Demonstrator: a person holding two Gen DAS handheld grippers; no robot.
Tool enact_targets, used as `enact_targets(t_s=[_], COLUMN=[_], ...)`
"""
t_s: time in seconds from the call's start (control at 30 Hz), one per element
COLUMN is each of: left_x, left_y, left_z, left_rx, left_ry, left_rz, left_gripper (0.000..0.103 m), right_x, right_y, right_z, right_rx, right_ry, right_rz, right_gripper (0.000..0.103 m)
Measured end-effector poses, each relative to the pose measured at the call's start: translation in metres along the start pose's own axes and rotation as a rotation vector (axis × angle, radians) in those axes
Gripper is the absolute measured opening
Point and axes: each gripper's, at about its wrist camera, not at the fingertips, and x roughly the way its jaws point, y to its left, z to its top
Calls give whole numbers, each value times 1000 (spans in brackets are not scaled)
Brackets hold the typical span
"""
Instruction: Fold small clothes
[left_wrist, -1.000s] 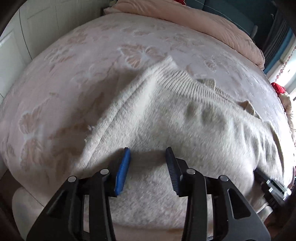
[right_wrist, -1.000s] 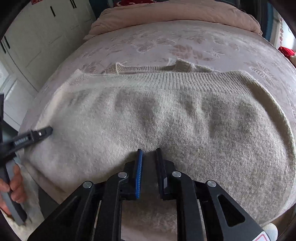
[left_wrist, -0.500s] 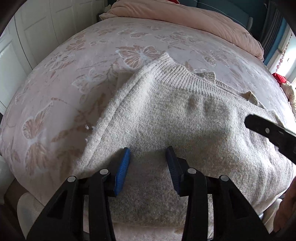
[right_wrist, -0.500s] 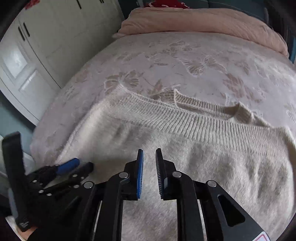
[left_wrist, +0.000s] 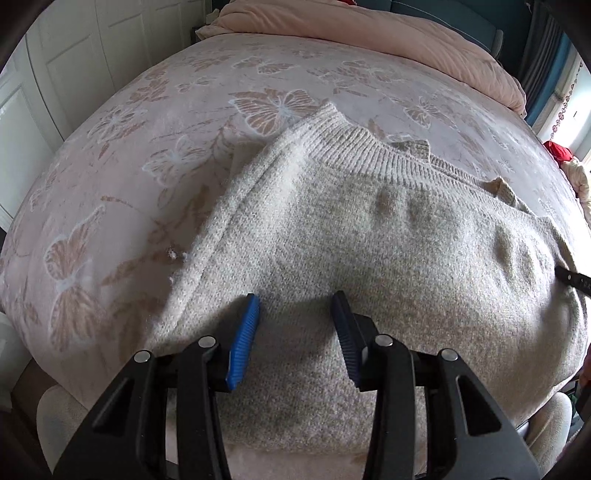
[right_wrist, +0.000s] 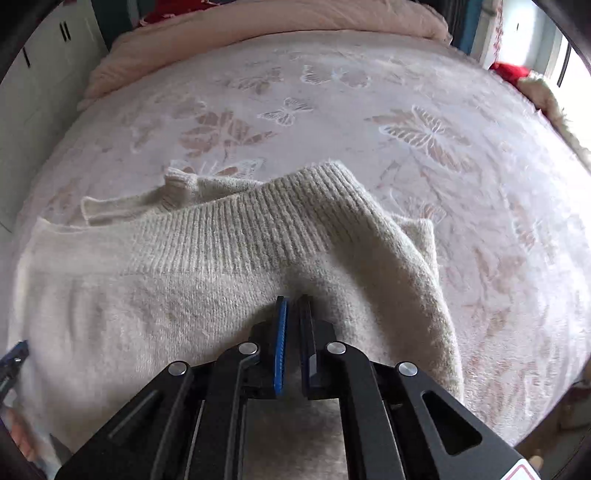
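A fluffy beige knit sweater (left_wrist: 369, 240) lies flat on the bed, its ribbed band (right_wrist: 240, 229) on the far side. My left gripper (left_wrist: 295, 295) hovers open over the sweater's left part, with only flat fabric under the gap between its blue pads. My right gripper (right_wrist: 291, 297) is shut, its tips down on the sweater near its right end, where the knit rises in a soft ridge. I see no fabric caught between its pads. One finger of the right gripper (left_wrist: 572, 277) shows at the edge of the left wrist view.
The bed has a pink butterfly-patterned cover (left_wrist: 184, 166). A rolled peach duvet (left_wrist: 406, 33) lies along the far side. White wardrobe doors (left_wrist: 44, 92) stand on the left. A red item (left_wrist: 559, 151) sits by the window at right. The left gripper's tip (right_wrist: 13, 354) shows at the right view's left edge.
My right gripper swept from the sweater's left part to its right end, and its jaws closed fully. The left gripper stayed in place, open as before.
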Motion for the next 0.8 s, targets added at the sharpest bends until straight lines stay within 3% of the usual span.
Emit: enact_targets(t_s=[0.03, 0.1, 0.17, 0.27, 0.37, 0.4, 0.43, 0.47, 0.5, 0.57, 0.63, 0.67, 0.73, 0.77, 0.8], left_x=[-1, -11, -19, -14, 12, 29, 39, 50, 54, 41, 30, 32, 52, 65, 75], left_y=[1, 6, 12, 12, 5, 3, 2, 0, -1, -1, 8, 16, 28, 33, 37], left_z=[1, 7, 20, 59, 91, 101, 105, 109, 113, 123, 131, 133, 133, 130, 125], left_rx=[-1, -48, -119, -184, -181, -177, -170, -158, -155, -138, -132, -151, -145, -139, -158], left_ry=[2, -8, -25, -41, -30, 2, 29, 70, 90, 19, -27, -25, 12, 49, 86], left_rz=[-4, -46, -105, -133, -115, -110, -126, -131, -127, -138, -96, -84, -11, 14, 12], left_gripper=[40, 40, 51, 68, 73, 68, 33, 1, 1, 0, 0, 0, 0, 0, 0], right_x=[-8, -28, -44, -33, 6, 18, 25, 30, 25, -6, -32, -30, 5, 31, 36], right_y=[-10, -22, -34, -46, -45, -41, -40, -35, -32, -41, -75, -92, -117, -119, -114], right_z=[1, 6, 15, 35, 51, 50, 50, 48, 48, 51, 51, 47, 38, 30, 24], right_rx=[27, 41, 42, 47, 55, 55, 49, 37, 29, 58, 186, 230, 267, 244, 206], right_ry=[-15, -86, -150, -139, -47, -12, 15, 35, 22, -93, -186, -189, -84, 6, -3], right_rz=[16, -43, -19, -11, 28, 40, 47, 82, 106, 109, 138, 132, 65, 44, 25], right_gripper=[4, 26, 42, 50, 55, 51, 41, 6, 7, 6, 5, 5, 5, 6, 6])
